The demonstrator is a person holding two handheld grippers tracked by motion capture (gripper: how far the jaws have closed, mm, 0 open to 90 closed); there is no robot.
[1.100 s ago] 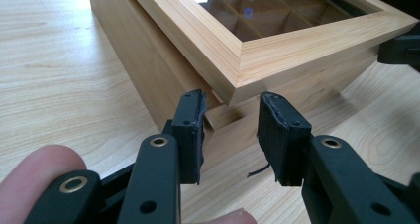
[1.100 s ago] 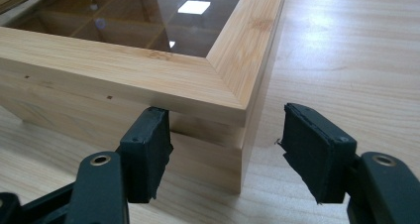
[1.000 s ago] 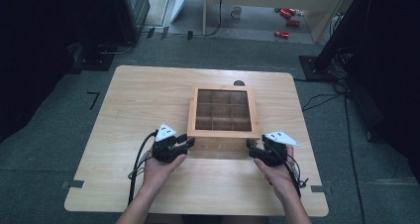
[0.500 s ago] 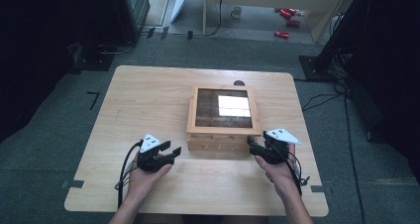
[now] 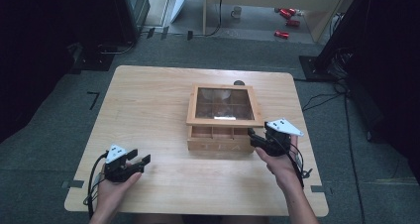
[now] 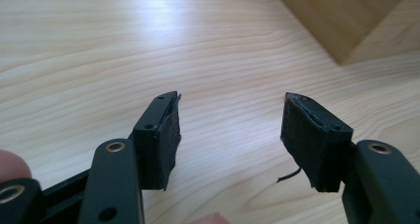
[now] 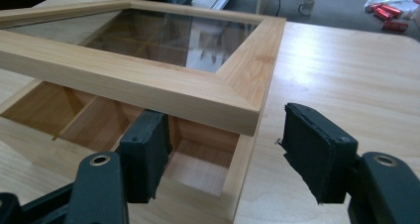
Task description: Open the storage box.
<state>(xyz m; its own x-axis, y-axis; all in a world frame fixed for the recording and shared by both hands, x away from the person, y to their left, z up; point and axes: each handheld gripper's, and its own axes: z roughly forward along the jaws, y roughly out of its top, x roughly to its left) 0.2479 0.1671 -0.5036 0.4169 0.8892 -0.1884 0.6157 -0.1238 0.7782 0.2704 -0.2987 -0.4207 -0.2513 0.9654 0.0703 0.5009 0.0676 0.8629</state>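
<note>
Two black two-jaw grippers are at work on our table. Our left gripper (image 5: 143, 160) sits over bare wood near the front left corner of the pale wooden tabletop (image 5: 148, 105); its jaws have just been opening and now stand moderately apart with nothing between them, the left gripper view showing only wood grain past its pads (image 6: 168, 135). A second ago this gripper was up against the front left of the box; since then we have drawn it back toward the front edge and to the left, well apart from the box.

Our right gripper (image 5: 252, 137) is at the front right corner of the light wooden tea box with a glass-paned hinged lid (image 5: 221, 130). Its jaws stand partly apart and straddle that corner: in the right gripper view one pad (image 7: 146, 154) lies inside the box under the raised lid frame (image 7: 148, 85), the other outside the right wall, and we cannot tell whether the inner pad presses on the wood. The gap between the jaws is much as it was before.

The box stands right of the tabletop's centre, nearer the right edge than the left. A second ago its lid lay flat and shut; now the front of the lid is lifted, and the compartments (image 7: 89, 120) show beneath it.
</note>
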